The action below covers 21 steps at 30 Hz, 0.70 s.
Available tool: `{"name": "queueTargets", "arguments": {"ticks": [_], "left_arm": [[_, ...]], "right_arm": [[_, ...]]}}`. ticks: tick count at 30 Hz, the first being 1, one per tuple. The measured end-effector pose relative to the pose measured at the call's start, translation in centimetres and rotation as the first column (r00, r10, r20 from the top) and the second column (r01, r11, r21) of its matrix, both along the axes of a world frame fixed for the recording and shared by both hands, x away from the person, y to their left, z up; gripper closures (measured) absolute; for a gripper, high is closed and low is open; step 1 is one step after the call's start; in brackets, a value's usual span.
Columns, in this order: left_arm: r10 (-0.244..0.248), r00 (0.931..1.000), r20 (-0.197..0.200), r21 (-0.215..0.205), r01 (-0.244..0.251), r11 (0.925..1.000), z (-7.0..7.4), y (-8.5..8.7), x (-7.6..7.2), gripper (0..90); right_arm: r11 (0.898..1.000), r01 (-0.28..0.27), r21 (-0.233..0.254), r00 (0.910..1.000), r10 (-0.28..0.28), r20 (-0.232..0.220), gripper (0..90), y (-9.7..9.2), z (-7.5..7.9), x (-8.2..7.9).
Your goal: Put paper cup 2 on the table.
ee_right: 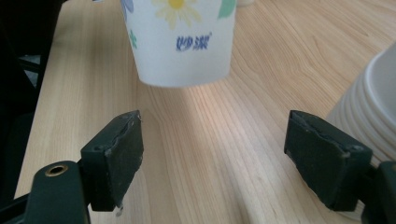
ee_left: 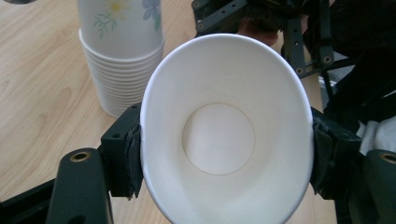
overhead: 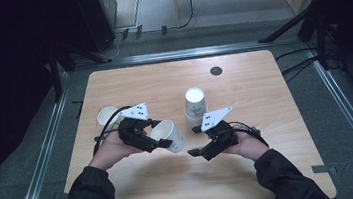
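Your left gripper [overhead: 163, 142] is clamped on the paper cup [overhead: 169, 135]: pads squeeze the rim from both sides, mouth pressed oval, cup lifted off the table [overhead: 242, 77] and tilted, its base toward the right gripper. Behind it stands the cup stack [overhead: 194, 108], and a lone cup [overhead: 107, 115] sits far left. Your right gripper [overhead: 195, 152] has jaws wide apart w/ nothing between, just beside the held cup's base, stack at its right.
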<state>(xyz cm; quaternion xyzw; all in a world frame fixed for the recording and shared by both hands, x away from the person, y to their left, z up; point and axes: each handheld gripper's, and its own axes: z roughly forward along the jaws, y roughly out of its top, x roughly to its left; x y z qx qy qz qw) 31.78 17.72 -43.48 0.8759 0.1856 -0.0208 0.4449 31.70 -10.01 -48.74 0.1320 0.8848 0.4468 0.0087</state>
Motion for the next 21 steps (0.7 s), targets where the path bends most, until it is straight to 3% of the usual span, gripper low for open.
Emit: {"name": "queueTargets", "arguments": {"ticks": [3, 5, 13, 21], "left_arm": [[0.004, 1.0, 0.001, 0.026, -0.004, 0.9997, 0.1, 0.2, 0.0, 27.0], [0.008, 1.0, 0.005, 0.045, -0.008, 0.9989, 0.2, 0.3, -0.1, 27.0], [0.038, 0.9992, 0.013, 0.116, -0.04, 0.9925, 0.3, 1.3, 0.0, 27.0], [0.045, 0.9988, 0.021, 0.179, -0.048, 0.9826, 0.4, 2.4, -0.2, 26.7]], "right_arm": [[1.0, 0.009, -0.022, 1.0, -0.009, 0.003, 19.7, -0.3, -0.1, 0.0], [0.999, 0.029, -0.034, 0.999, -0.028, 0.034, 19.9, -0.4, -0.1, 0.0], [0.991, 0.091, -0.098, 0.9959, -0.09, 0.012, 20.0, -1.0, -0.4, -0.2], [0.99, 0.088, -0.111, 0.9957, -0.084, 0.04, 19.8, -1.6, -0.4, -0.6]]}}
